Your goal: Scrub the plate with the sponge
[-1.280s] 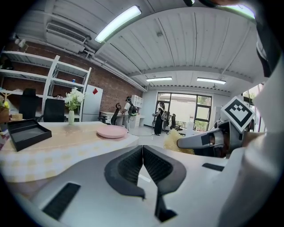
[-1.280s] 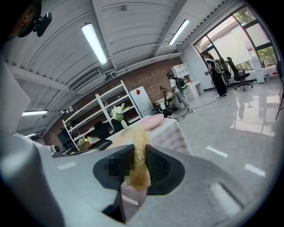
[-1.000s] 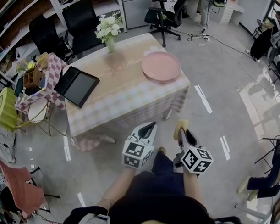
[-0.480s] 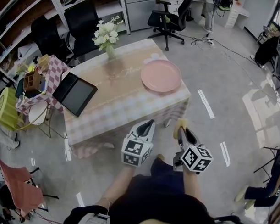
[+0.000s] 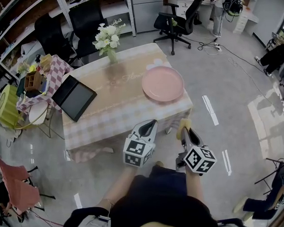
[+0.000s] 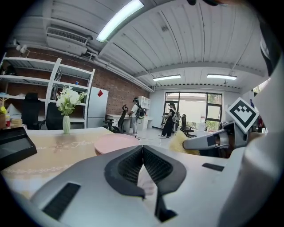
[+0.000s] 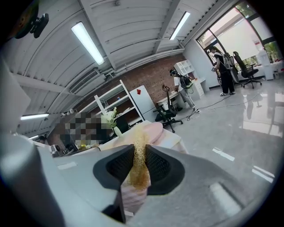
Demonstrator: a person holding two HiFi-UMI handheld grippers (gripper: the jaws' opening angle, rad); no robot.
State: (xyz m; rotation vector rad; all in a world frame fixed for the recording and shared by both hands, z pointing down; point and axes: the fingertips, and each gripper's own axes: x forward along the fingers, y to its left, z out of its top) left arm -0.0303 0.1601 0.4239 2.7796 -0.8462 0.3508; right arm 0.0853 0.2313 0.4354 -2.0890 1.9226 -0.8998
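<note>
Both level, short of the table [image 5: 114, 103]: left tongs [image 5: 150, 127] pressed together, right tongs [image 5: 184, 132] pinching sponge [image 7: 140, 148].

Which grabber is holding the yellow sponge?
The right gripper: its fingers are shut on the yellow sponge. The left gripper has its fingers closed together with nothing between them.
</note>
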